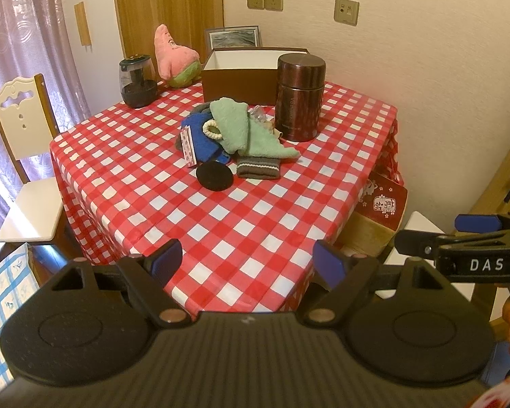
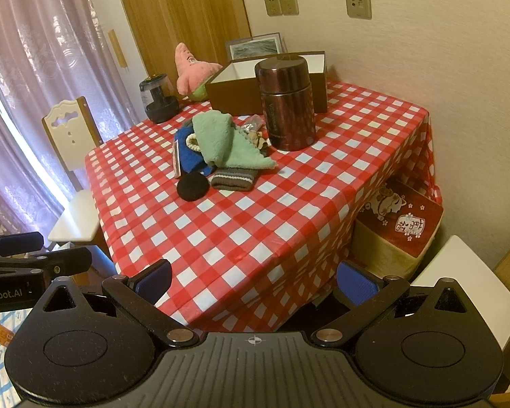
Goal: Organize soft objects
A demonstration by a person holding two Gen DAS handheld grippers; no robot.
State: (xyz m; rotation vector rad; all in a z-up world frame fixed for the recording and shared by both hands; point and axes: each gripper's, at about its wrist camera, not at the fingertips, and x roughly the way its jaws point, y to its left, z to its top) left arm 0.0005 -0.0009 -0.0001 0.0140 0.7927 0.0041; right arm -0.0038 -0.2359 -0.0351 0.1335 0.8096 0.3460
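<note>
A pile of soft things lies mid-table: a green towel [image 1: 236, 125] [image 2: 221, 137], a blue cloth [image 1: 200, 139] [image 2: 188, 154], a striped grey knit piece [image 1: 258, 167] [image 2: 233, 177], a black round pad [image 1: 215, 176] [image 2: 193, 186] and a cream hair tie [image 1: 211, 128]. Behind the pile stands an open brown box [image 1: 234, 78] [image 2: 234, 91]. A pink plush star [image 1: 173, 56] [image 2: 192, 68] leans at the back left. My left gripper [image 1: 247, 263] is open over the table's near edge. My right gripper [image 2: 255, 284] is open too, well short of the pile.
A brown metal flask [image 1: 301, 97] [image 2: 287, 102] stands right of the pile. A dark jar [image 1: 137, 81] [image 2: 158, 98] sits at the back left. A white chair [image 1: 23, 156] [image 2: 73, 183] is on the left, and a red printed box [image 1: 387, 204] [image 2: 403, 221] sits under the table's right side.
</note>
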